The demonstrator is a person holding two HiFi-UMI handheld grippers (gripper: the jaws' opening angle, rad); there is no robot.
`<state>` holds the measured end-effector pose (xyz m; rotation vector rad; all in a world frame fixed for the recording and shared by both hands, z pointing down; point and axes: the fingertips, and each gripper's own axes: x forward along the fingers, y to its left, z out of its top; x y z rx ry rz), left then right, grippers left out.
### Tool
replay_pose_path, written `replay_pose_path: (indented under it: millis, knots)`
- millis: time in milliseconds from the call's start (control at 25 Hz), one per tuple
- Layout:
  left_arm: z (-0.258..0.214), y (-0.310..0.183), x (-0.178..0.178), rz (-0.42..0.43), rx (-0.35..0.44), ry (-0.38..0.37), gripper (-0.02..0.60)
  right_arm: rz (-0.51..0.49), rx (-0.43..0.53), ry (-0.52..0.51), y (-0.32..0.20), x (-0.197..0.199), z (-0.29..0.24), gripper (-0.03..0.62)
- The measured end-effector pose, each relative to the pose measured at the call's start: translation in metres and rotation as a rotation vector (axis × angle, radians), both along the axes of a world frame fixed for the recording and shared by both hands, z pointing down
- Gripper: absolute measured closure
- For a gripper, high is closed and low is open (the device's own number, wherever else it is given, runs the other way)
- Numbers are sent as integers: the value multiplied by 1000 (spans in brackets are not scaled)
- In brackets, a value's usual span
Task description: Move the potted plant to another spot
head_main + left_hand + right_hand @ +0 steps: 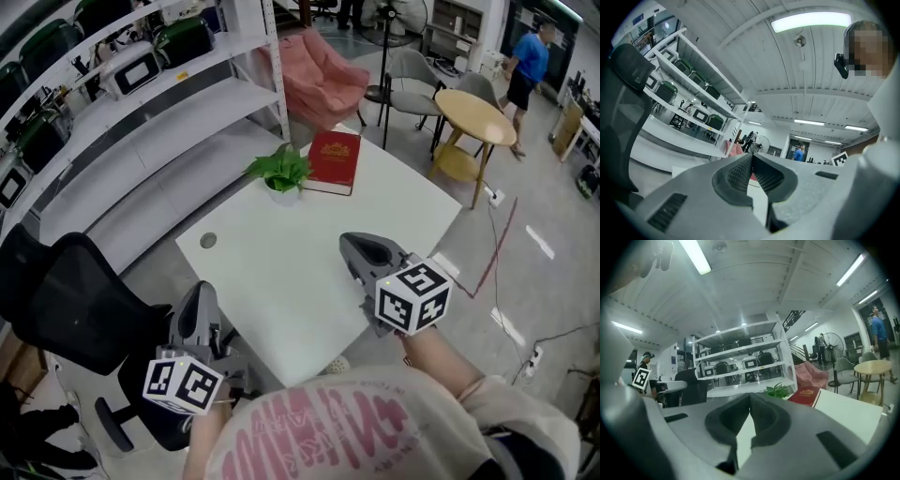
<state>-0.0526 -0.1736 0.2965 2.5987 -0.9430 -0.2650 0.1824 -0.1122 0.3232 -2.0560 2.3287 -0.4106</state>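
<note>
In the head view, your white tabletop is mostly bare. The potted plant stands at its far edge, and a red book lies right against its right side. A black office chair sits at the near left corner, with white shelving running along the left. A pink armchair and a round wooden table stand beyond the tabletop. Your left tool is off the near left edge, by the chair. Your right tool is over the near right part of the tabletop. Both are well apart from the plant, and nothing lies between them and it.

In the left gripper view, the left tool's jaws meet at the tips with nothing between them. The chair fills the left side and the shelving is behind it.

In the right gripper view, the right tool is closed too, and empty. Just past its tips you see the plant, small with bright green leaves. The book is at its right, on the tabletop.
</note>
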Motion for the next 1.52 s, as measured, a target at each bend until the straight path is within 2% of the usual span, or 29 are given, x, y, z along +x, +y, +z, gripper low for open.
replay_pose_path:
  millis: [240,600,1040,1320,1520]
  knots:
    - [8,-28,17,-74,-27,4,578,-59,-14,4,-45,27,5,588]
    - [43,-45,28,-164,-88,-20,578,-138,-30,48,-90,52,37,588]
    - [84,-67,37,-172,-210,-105,578,-155,-157,-21,-140,66,103,588]
    - [98,-81,33,-204,-277,-97,578,-172,-225,13,-176,74,144,588]
    - [114,-85,24,-229,-316,-123,578,-184,-254,15,-198,75,169,588]
